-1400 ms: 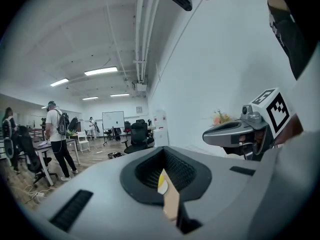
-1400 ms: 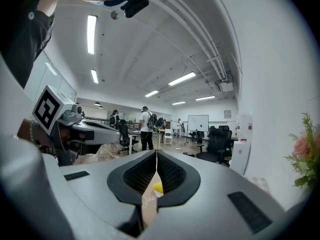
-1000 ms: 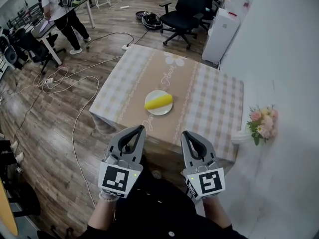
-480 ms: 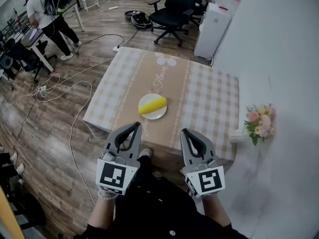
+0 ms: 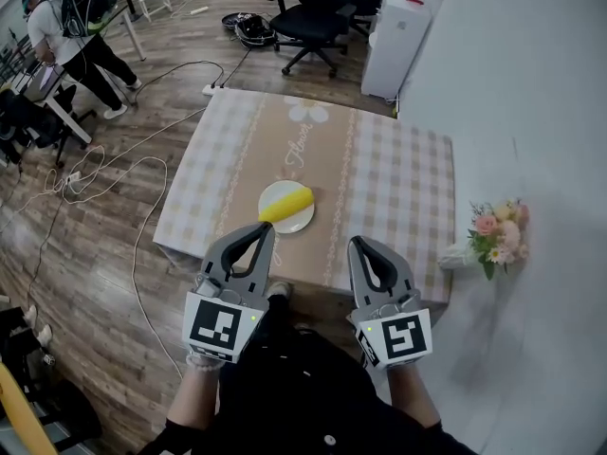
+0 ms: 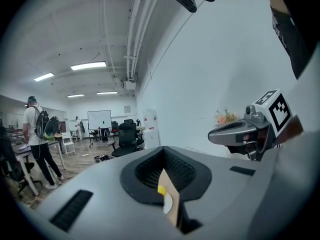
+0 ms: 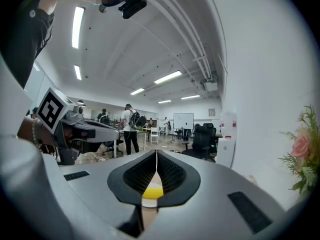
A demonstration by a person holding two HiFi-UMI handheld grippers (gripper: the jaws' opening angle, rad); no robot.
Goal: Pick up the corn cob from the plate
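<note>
Since the earlier frames the cloth-covered table (image 5: 398,188) and the round white plate (image 5: 298,220) on it lie closer to the grey plastic left gripper (image 5: 265,228) and right gripper (image 5: 359,245). The person with a backpack (image 5: 66,27) now stands nearer the head view's upper left corner, partly cut off by the edge.

Brown wood-plank floor (image 5: 104,254) fills the left half and is crossed by loose white cables (image 5: 142,183); a plain white wall (image 5: 531,93) fills the right.

The table's cloth is beige-and-white check with a tan central band. That band bears a white flower print and script too small to read. Part of the table's near edge is hidden behind the grippers.

Beyond the table stand a black wheeled office chair (image 5: 308,12) and a white box-shaped cabinet (image 5: 389,31), both cropped at the top. A small bunch of pink and white flowers (image 5: 495,233) sits against the wall by the table's right edge; what holds it cannot be made out.

Each gripper carries a black-and-white marker cube. Both are clenched on nothing, tips together, with ribbed black pads enclosing a teardrop gap.

The plate rests on the tan band, just beyond the left gripper's tip. The yellow corn cob (image 5: 286,204) lies across the plate, apart from both grippers. Through each gripper's gap only a sliver of it shows.
</note>
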